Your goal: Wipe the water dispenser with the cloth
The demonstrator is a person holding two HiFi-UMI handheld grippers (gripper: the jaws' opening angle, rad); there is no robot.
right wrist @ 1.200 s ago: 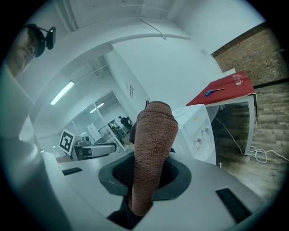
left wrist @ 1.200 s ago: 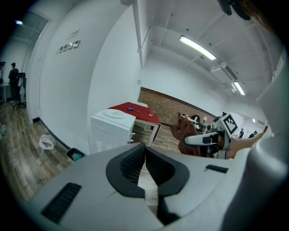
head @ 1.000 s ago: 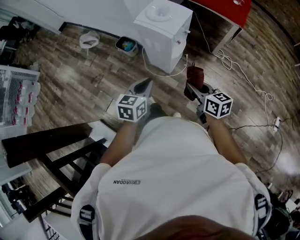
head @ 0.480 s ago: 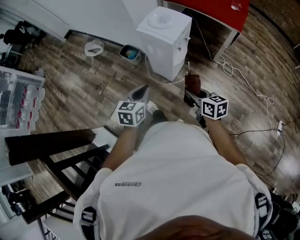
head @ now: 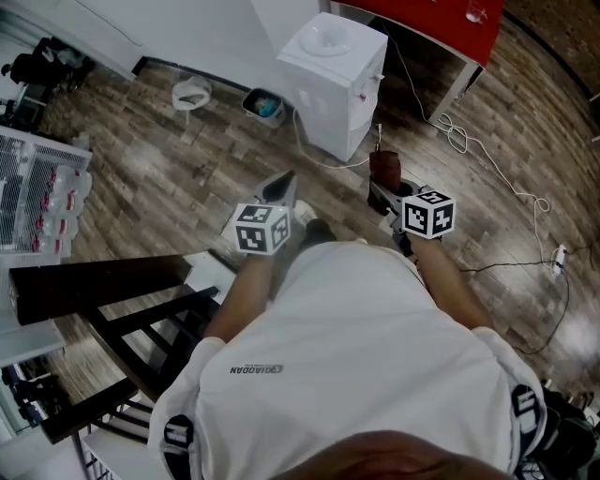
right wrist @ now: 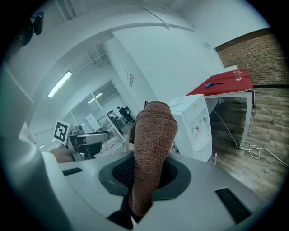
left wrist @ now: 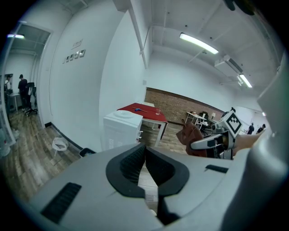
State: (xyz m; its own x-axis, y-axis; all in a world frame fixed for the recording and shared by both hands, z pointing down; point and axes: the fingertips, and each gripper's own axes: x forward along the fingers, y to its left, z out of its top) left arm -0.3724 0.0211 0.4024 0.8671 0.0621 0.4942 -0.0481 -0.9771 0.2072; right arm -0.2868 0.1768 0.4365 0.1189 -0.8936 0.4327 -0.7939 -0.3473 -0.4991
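Two claws in the air, cloth (right wrist: 152, 135) gripped, water dispenser (head: 333, 75) not yet reached.
Right claw (right wrist: 145, 173) clenched tight on the brown cloth, folded and standing up between the pads; left claw (left wrist: 145, 164) closed, pads together, holding nothing. White dispenser on the floor ahead, well apart from both claws, beside the red table (head: 441, 23). Probably the approach step: go closer first, then lay the free end of the cloth flat on the top panel, press lightly, wipe in even strokes down the sides, take care near the taps and the white cable (head: 487, 141); keep the grip firm against slipping.
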